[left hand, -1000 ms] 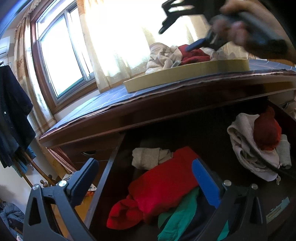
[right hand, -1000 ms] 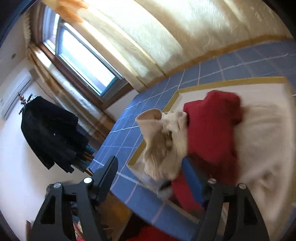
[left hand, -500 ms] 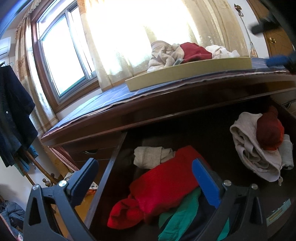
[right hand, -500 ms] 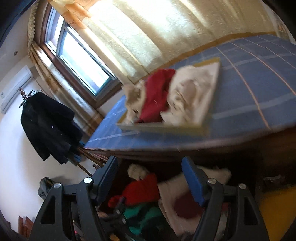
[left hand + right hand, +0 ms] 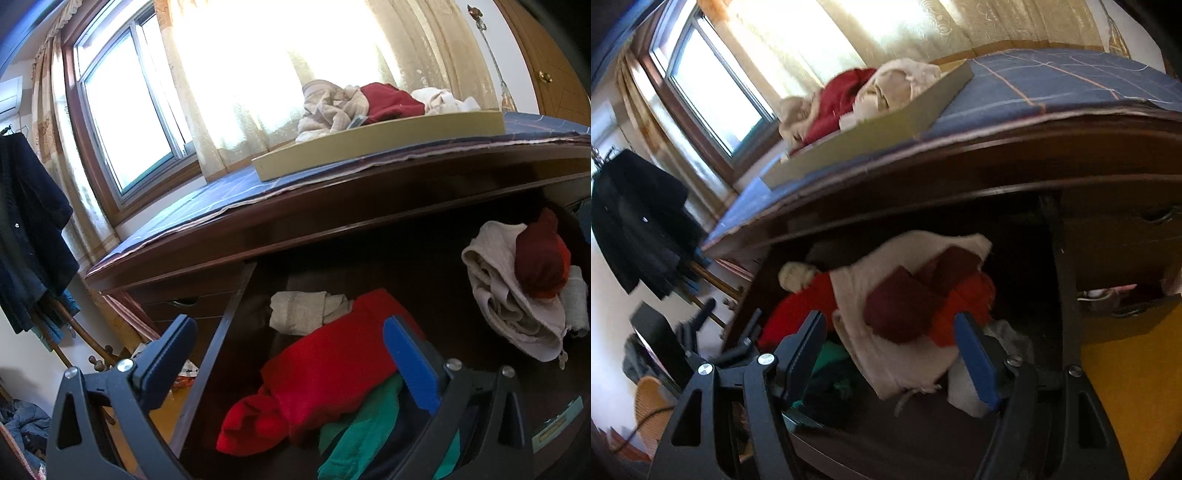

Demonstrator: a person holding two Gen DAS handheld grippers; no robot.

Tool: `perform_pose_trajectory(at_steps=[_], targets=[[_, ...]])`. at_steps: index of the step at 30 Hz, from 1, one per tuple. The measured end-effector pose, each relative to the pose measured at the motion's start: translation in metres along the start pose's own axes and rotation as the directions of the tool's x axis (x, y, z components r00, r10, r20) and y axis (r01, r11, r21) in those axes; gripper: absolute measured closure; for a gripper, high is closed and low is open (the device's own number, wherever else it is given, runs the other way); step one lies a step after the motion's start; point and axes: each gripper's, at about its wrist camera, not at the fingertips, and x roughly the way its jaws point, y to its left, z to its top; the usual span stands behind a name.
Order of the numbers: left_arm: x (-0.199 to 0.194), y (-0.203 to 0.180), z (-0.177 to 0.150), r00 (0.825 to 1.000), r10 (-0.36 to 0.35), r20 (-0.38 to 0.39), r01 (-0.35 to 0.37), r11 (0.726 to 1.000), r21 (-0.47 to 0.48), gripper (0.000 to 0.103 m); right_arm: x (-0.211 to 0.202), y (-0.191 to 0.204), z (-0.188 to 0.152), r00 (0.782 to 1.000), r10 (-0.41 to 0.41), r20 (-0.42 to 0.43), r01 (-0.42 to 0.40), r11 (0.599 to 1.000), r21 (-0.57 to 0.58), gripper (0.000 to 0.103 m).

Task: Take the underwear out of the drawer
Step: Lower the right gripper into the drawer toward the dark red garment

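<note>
The dark wooden drawer (image 5: 218,343) stands pulled out and holds several pieces of underwear. A bright red piece (image 5: 332,369) lies at the front with green fabric (image 5: 362,432) beneath it, and a beige piece (image 5: 303,312) lies behind. At the right sits a beige bundle (image 5: 502,291) topped by a dark red piece (image 5: 539,258). My left gripper (image 5: 291,354) hangs open above the red piece, empty. My right gripper (image 5: 890,347) is open and empty above the beige bundle (image 5: 886,280) and the dark red piece (image 5: 905,302).
On the dresser's blue checked cloth (image 5: 1052,85) stands a shallow cardboard tray (image 5: 388,142) with beige, dark red and white garments. A window (image 5: 125,118) with curtains is behind. A dark coat (image 5: 26,221) hangs at the left. A second drawer (image 5: 1123,314) is open at the right.
My right gripper has left the tray on top of the dresser and come down over the open drawer. It has gone out of the left wrist view. The left gripper has not moved.
</note>
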Motion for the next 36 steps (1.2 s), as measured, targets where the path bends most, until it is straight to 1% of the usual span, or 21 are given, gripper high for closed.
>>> perform_pose_trajectory(at_steps=[3,6,10,13,15,19,25,27,29,31,33,34,35,36], targets=[[0.002,0.000,0.001,1.000,0.001,-0.014,-0.001,1.000,-0.004,0.000,0.003,0.000,-0.004,0.999,-0.037,-0.019,0.037,0.999,-0.008,0.030],[0.003,0.001,0.002,1.000,0.000,-0.029,-0.001,1.000,-0.005,0.000,0.001,0.003,-0.001,0.997,-0.080,-0.006,0.079,0.996,-0.030,0.030],[0.005,0.002,0.003,0.999,-0.009,-0.051,0.008,1.000,-0.013,0.000,0.004,0.008,0.010,0.992,-0.122,-0.010,0.122,0.991,-0.053,0.030],[0.009,0.004,0.004,0.996,-0.025,-0.083,0.023,0.999,-0.029,0.000,0.011,0.010,0.014,0.990,-0.136,-0.034,0.134,0.989,-0.065,0.030],[0.014,0.006,0.005,0.992,-0.042,-0.118,0.038,0.998,-0.040,0.000,0.014,0.012,0.015,0.989,-0.142,-0.041,0.138,0.987,-0.080,0.030],[0.017,0.006,0.005,0.987,-0.064,-0.146,0.057,0.997,-0.052,0.000,0.011,0.011,0.014,0.988,-0.146,-0.050,0.141,0.985,-0.098,0.030],[0.018,0.005,0.005,0.987,-0.066,-0.145,0.060,0.997,-0.050,0.000,0.012,0.006,0.007,0.986,-0.145,-0.083,0.136,0.985,-0.105,0.030],[0.017,0.005,0.005,0.988,-0.064,-0.141,0.058,0.997,-0.046,0.000,0.017,0.007,0.011,0.985,-0.147,-0.089,0.137,0.985,-0.105,0.030],[0.017,0.004,0.005,0.988,-0.065,-0.139,0.059,0.997,-0.045,0.000,0.024,0.012,0.017,0.983,-0.160,-0.092,0.147,0.981,-0.129,0.030],[0.017,0.005,0.005,0.988,-0.064,-0.139,0.058,0.997,-0.046,0.000,0.035,0.016,0.024,0.976,-0.187,-0.115,0.168,0.973,-0.158,0.030],[0.017,0.004,0.005,0.988,-0.065,-0.136,0.060,0.997,-0.044,0.000,0.048,0.017,0.030,0.963,-0.224,-0.146,0.198,0.965,-0.173,0.030],[0.017,0.004,0.005,0.989,-0.065,-0.134,0.059,0.997,-0.042,0.000,0.055,0.016,0.032,0.959,-0.227,-0.172,0.198,0.965,-0.174,0.029],[0.016,0.004,0.005,0.989,-0.064,-0.132,0.059,0.997,-0.040,0.000,0.060,0.016,0.035,0.956,-0.226,-0.188,0.196,0.966,-0.167,0.027],[0.016,0.004,0.005,0.989,-0.063,-0.130,0.059,0.997,-0.039,0.000,0.063,0.016,0.037,0.955,-0.225,-0.192,0.195,0.967,-0.163,0.026]])
